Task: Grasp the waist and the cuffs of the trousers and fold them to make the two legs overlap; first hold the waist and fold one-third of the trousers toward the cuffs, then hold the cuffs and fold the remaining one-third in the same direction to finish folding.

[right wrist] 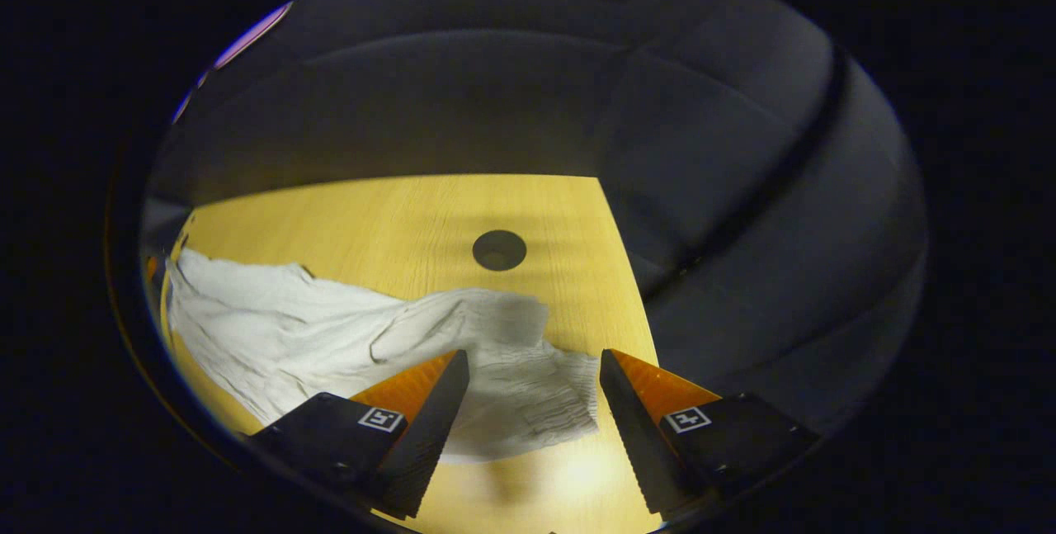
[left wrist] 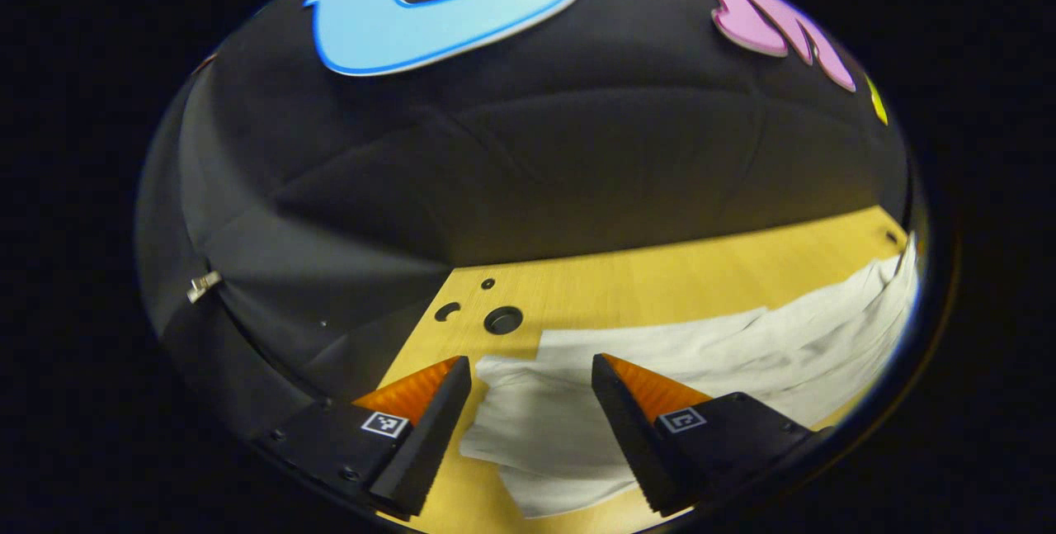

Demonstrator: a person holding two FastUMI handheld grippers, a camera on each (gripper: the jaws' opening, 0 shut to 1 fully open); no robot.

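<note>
White trousers [left wrist: 709,352] lie spread on the wooden table [left wrist: 627,278], running from the near centre to the right edge of the left gripper view. My left gripper [left wrist: 532,369] is open, with one end of the cloth lying on the table below the gap between its fingers. In the right gripper view the trousers [right wrist: 330,336] stretch from the left edge to a crinkled end at the centre. My right gripper [right wrist: 532,365] is open above that crinkled end, and nothing is held.
Round holes [left wrist: 502,320] are cut in the tabletop near its far corner, and one hole [right wrist: 499,250] sits beyond the cloth in the right gripper view. The black booth wall closes in behind the table; the table edge [right wrist: 627,270] drops off at the right.
</note>
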